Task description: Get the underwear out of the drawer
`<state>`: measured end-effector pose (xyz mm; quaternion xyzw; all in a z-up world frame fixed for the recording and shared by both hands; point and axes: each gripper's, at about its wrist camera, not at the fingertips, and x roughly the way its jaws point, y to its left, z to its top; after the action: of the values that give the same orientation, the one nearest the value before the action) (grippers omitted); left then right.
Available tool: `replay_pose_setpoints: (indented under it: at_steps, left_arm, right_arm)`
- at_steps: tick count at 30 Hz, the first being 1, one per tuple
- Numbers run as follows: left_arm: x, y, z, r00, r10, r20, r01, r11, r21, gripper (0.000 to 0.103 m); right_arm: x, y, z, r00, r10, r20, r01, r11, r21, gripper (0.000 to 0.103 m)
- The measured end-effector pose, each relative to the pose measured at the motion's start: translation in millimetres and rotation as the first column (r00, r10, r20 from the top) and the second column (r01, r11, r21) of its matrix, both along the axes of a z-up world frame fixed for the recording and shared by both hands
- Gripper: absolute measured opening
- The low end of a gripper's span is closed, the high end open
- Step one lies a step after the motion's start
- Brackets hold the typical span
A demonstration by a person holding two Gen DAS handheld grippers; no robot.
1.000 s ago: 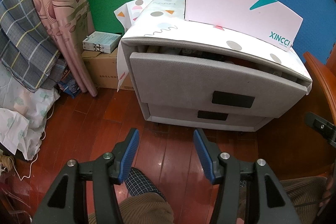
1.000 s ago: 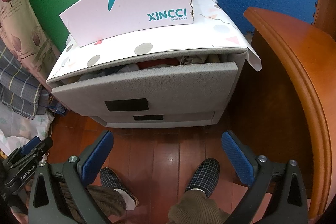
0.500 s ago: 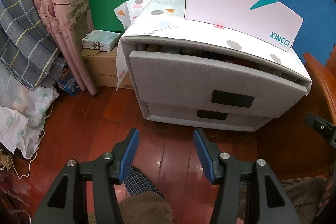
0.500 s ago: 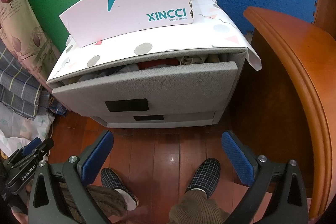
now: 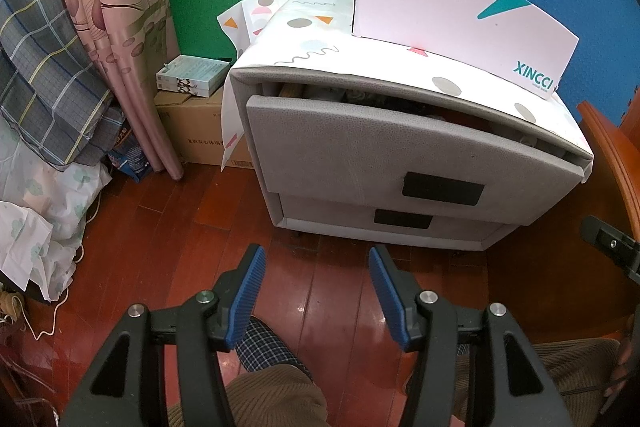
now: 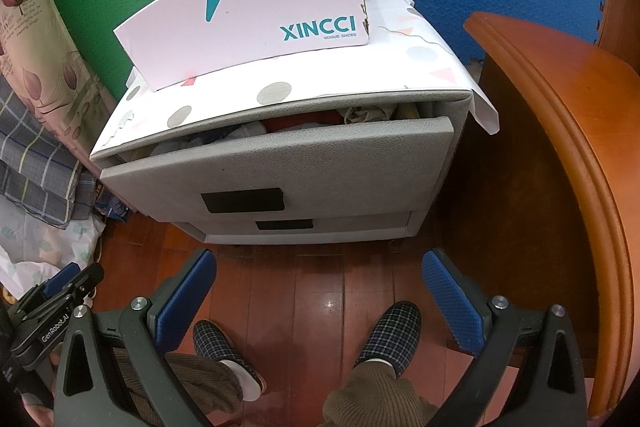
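Observation:
A grey two-drawer bedside cabinet stands on the floor. Its top drawer [image 5: 360, 151] [image 6: 280, 167] is pulled out a little, and folded clothes [image 6: 320, 123] show in the gap, red and pale pieces among them. I cannot single out underwear. My left gripper [image 5: 316, 287] hangs over the floor in front of the cabinet, open, with nothing between its blue pads. My right gripper [image 6: 320, 291] hangs wide open over the floor too, well short of the drawer. The lower drawer [image 6: 304, 225] is shut.
A pink shoe box [image 6: 248, 19] stands on the patterned cloth on top of the cabinet. A wooden bed frame [image 6: 572, 155] curves along the right. Curtains, a plaid blanket [image 5: 44, 79] and a cardboard box [image 5: 200, 131] crowd the left. A person's slippered feet [image 6: 392, 327] rest below.

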<state>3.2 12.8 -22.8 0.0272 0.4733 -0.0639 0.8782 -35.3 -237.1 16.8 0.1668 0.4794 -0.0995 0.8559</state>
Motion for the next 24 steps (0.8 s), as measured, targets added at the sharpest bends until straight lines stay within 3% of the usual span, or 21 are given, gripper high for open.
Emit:
replay_pose_setpoints:
  at_steps: [6,14,20,24]
  left_arm:
    - [2,1,0,1.0,0.008,-0.012,-0.008,1.0,-0.019,0.055]
    - [14,11,2,0.998,0.022,-0.067,-0.031,0.991,-0.13,0.055]
    - [40,33,1,0.989,0.056,-0.139,-0.1,0.938,-0.332,0.055]
    - [63,45,0,0.98,0.102,-0.168,-0.162,0.905,-0.393,0.055]
  right_arm:
    - [-1,0,0,1.0,-0.001,0.002,0.001,1.0,0.007,0.102]
    - [-1,-4,0,1.0,-0.008,0.001,0.008,1.0,0.022,0.102]
    - [-3,-10,-1,1.0,-0.02,0.001,0.02,0.999,0.037,0.102]
    - [-6,-18,-3,0.999,-0.043,0.002,0.042,0.997,0.057,0.102]
